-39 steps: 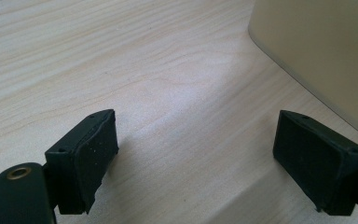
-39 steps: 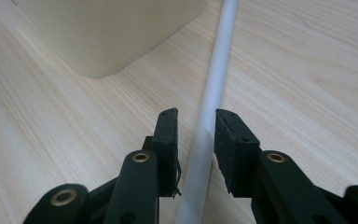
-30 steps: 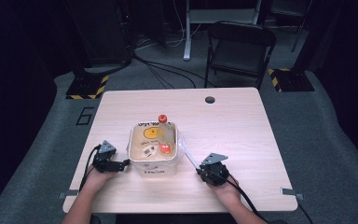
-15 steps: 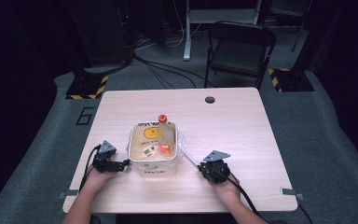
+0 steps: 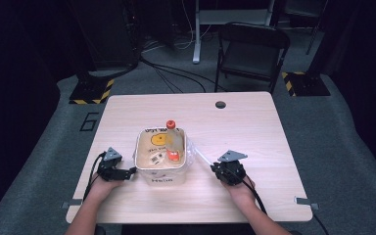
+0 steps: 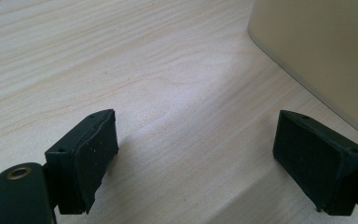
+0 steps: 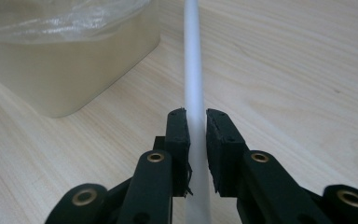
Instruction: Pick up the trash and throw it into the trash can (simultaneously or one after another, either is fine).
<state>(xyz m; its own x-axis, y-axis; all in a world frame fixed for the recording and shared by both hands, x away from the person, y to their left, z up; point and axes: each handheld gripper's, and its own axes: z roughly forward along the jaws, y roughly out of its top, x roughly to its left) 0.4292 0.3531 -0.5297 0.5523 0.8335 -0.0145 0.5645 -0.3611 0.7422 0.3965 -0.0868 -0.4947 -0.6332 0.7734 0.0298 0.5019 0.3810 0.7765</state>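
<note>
One word legible on the cream tub (image 5: 159,156) at mid-table: "Hello" on its near wall (smiley print above). Right gripper (image 7: 196,122) clamped on a white strap (image 7: 193,70) running toward the tub's plastic liner (image 7: 60,18). Left gripper (image 6: 196,154) spread wide over bare table (image 6: 144,70), just beside the tub, holding nothing.

Two forearms enter from the table's near edge. The left gripper (image 5: 127,172) rests low, jaws spread wide with nothing between them. The right gripper (image 7: 196,128) has its jaws pinched together on a white strip (image 7: 193,70), probably plastic.
</note>
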